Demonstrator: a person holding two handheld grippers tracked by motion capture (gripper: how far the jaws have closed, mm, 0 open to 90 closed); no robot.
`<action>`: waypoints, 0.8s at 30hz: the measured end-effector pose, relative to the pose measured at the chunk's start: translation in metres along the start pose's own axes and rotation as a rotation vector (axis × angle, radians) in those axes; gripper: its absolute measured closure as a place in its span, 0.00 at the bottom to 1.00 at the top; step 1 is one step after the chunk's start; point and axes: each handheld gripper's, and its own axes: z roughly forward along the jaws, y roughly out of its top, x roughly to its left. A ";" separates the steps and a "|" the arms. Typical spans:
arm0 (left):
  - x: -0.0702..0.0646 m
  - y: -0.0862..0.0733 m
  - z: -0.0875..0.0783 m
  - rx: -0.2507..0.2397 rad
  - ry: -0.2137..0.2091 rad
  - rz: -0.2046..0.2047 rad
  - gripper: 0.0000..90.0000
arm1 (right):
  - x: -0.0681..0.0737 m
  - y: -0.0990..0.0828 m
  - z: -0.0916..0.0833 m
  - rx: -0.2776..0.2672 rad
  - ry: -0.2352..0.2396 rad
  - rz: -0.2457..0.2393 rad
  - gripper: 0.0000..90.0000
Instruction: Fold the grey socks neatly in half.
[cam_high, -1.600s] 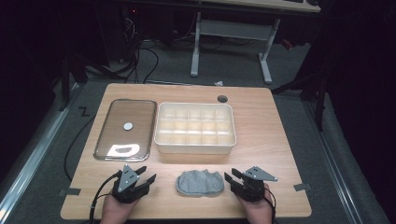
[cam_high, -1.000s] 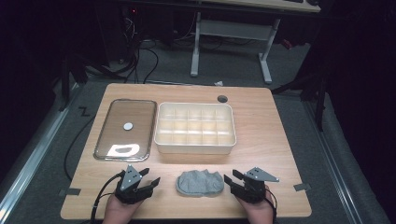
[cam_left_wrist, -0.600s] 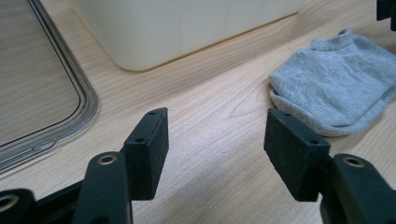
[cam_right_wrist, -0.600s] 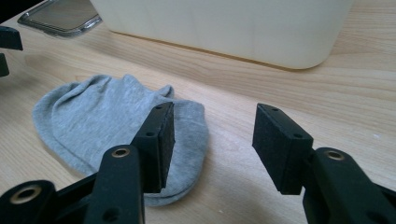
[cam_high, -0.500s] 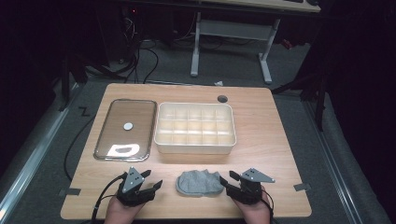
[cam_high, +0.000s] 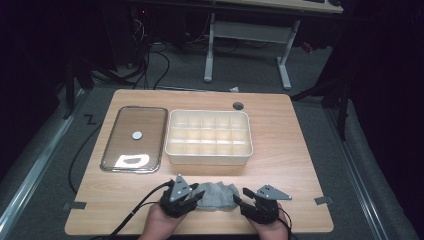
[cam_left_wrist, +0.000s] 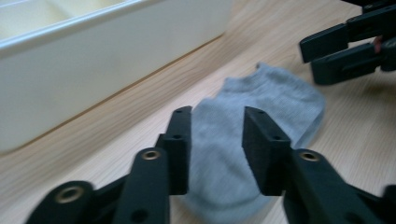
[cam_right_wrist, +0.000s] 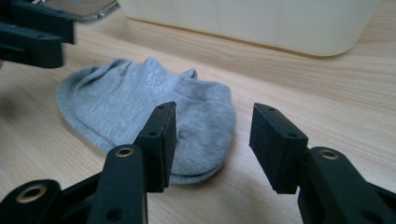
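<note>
A grey sock (cam_high: 216, 195) lay flat on the table (cam_high: 290, 150), near its front edge, just in front of the white divided box (cam_high: 208, 136); the left gripper (cam_high: 196, 198) reached its left end, jaws just closing but apart over the fabric; the right gripper (cam_high: 239, 201) waited beside its right end, jaws apart, gripping nothing.
</note>
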 end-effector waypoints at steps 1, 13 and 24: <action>-0.004 0.003 0.005 0.006 -0.002 0.007 0.74 | 0.000 0.000 0.000 0.000 0.000 0.000 0.57; -0.018 0.015 0.058 0.112 0.028 0.056 0.89 | 0.006 0.002 0.008 0.016 -0.017 -0.008 0.57; -0.016 0.001 0.057 0.118 0.049 0.060 0.90 | 0.014 -0.002 0.024 0.100 -0.030 -0.022 0.54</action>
